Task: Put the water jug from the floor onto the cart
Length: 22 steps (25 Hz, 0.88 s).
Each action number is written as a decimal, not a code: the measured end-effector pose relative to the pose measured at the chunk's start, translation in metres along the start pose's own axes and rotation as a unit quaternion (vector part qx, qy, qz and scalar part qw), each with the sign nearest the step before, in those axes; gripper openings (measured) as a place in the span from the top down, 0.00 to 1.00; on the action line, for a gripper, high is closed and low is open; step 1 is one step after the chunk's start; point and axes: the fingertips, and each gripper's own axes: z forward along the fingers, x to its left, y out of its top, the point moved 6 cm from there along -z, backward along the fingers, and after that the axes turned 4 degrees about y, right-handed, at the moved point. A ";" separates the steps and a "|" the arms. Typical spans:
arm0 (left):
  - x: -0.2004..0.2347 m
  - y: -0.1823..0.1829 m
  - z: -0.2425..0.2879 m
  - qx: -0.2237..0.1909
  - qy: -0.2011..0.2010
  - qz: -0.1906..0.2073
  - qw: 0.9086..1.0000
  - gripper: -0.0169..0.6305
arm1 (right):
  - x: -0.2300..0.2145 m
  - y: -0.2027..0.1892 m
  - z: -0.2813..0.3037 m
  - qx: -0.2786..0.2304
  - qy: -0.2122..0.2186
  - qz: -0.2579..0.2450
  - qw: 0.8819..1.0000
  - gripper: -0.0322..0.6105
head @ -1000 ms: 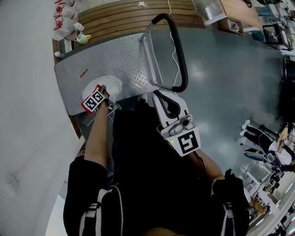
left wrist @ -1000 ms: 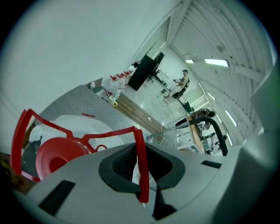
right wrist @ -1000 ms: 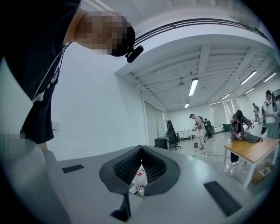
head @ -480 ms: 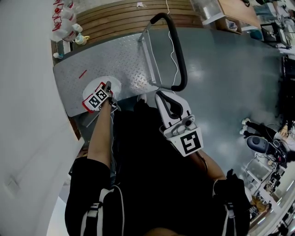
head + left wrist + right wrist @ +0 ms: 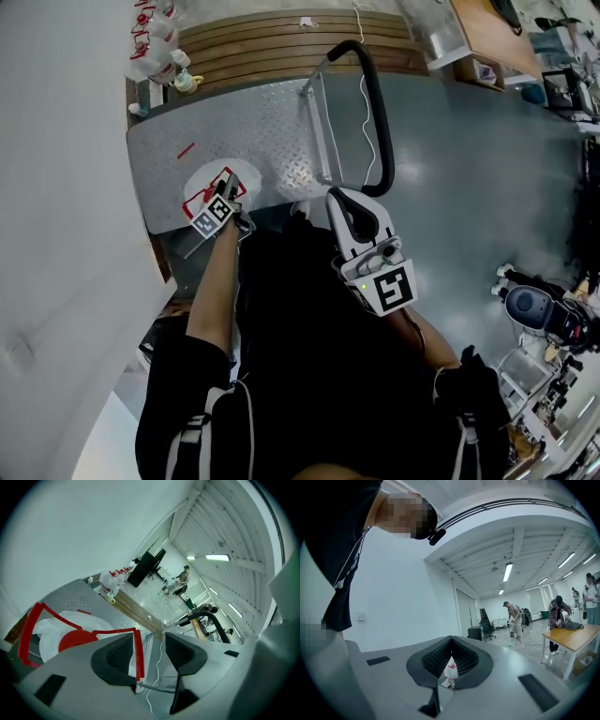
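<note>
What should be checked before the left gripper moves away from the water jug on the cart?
1. The water jug is on the cart deck: ok, it stands inside the deck's edges, close to the near one.
2. The left gripper has let go: ok, its fingers stand apart and have just been opening.
3. The red handle is free of the fingers: cannot tell, one bar runs right along a finger's inner edge.
4. The jug is upright: looks ok, its red cap faces up.
5. The right gripper is out of the way: ok, shut, nothing between its fingers, held clear of the jug.
</note>
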 end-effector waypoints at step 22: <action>-0.148 0.121 -0.281 -0.314 -0.118 0.246 0.910 0.95 | 0.086 0.008 0.068 -0.033 0.093 -0.011 0.995 0.93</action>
